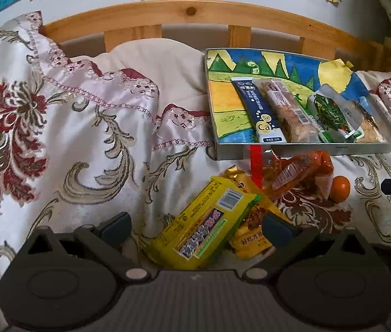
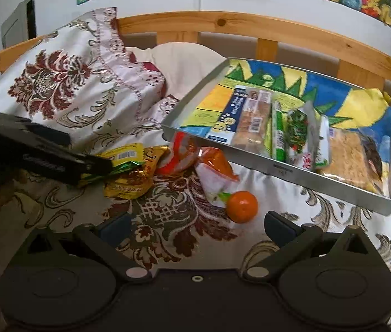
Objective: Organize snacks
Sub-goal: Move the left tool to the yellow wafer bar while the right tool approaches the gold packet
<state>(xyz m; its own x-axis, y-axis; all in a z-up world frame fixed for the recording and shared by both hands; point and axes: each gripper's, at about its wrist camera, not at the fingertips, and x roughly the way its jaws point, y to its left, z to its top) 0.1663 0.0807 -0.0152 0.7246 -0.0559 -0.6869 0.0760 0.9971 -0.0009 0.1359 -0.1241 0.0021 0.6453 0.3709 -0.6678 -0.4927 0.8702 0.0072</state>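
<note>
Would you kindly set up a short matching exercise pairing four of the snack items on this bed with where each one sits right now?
Things:
1. dark blue sachet
2. small orange fruit
3. yellow snack pack
4. green leafy packet

Places:
A. between the open left gripper's fingers
B. on the bedspread, just ahead of the open right gripper
C. leftmost of the snacks in the metal tray
D. in the tray, toward its right side

Pairs: 1-C, 2-B, 3-A, 4-D

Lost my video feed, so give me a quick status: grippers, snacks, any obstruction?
Left gripper open, straddling yellow packet. Right gripper open, empty, near orange. Four packets in tray; rest loose on bedspread. Nothing blocking.
</note>
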